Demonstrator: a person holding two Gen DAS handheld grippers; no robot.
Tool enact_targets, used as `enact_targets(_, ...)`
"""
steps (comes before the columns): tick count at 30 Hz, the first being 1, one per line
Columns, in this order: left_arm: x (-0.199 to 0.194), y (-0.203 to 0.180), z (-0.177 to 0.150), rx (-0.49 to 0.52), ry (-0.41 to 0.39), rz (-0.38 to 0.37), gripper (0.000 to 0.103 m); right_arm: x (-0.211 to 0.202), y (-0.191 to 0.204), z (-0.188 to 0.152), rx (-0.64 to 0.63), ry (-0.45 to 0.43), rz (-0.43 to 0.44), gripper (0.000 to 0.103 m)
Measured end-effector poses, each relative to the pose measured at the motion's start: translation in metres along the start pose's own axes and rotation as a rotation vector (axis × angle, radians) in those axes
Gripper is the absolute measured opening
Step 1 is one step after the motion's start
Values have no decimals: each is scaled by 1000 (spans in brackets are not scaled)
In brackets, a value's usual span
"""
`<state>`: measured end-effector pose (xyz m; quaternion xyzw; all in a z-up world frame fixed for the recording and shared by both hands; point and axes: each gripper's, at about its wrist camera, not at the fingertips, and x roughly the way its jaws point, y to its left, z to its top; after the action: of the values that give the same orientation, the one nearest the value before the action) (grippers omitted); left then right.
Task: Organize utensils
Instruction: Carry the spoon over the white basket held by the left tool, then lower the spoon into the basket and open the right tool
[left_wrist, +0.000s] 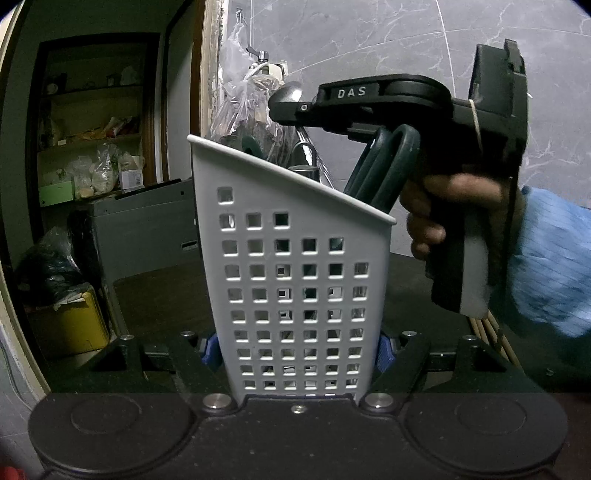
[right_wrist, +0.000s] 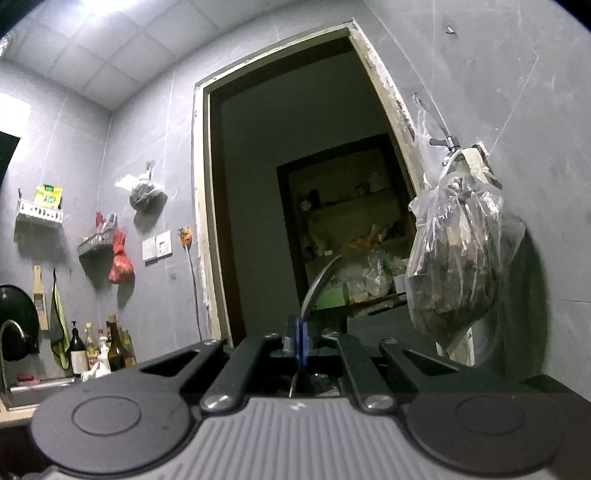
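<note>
A white perforated utensil holder (left_wrist: 295, 280) stands upright on the dark counter, and my left gripper (left_wrist: 295, 350) is shut on its lower part, its blue pads (left_wrist: 208, 349) pressing both sides. Dark green looped handles (left_wrist: 384, 166) and some metal utensils stick out of its top. Over the holder's rim, a person's hand (left_wrist: 443, 199) holds my right gripper (left_wrist: 286, 107), which is shut on a metal spoon (left_wrist: 291, 92). The spoon's bowl points up and its handle slants down into the holder. In the right wrist view the spoon (right_wrist: 319, 286) rises from the right gripper (right_wrist: 299, 343).
A plastic bag (right_wrist: 456, 258) of dark stuff hangs from a wall hook behind the holder. A doorway (right_wrist: 280, 206) opens onto shelves. A grey box (left_wrist: 144, 221) and a yellow container (left_wrist: 74, 325) sit left. Wooden sticks (left_wrist: 495, 332) lie right. Sink and bottles (right_wrist: 110, 347) stand far left.
</note>
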<state>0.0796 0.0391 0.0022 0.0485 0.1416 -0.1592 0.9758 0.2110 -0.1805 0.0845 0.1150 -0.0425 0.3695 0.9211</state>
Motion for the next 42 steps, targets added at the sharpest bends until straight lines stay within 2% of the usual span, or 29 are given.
enact_targets(7,0,0,0,0,0,1,76,-14,3,1,-38,39,-1,3)
enact_targets(12,0,0,0,2,0,0,76,-23,3,2,-47,118,6,4)
enact_targets(18,0,0,0,1,0,0,76,-31,1,6,-47,162,14,4)
enact_targets(26,0,0,0,1,1,0,76,-34,-3,8,-23,200,19,4)
enact_targets(42,0,0,0,2,1,1,76,-33,-4,12,-31,221,46,5)
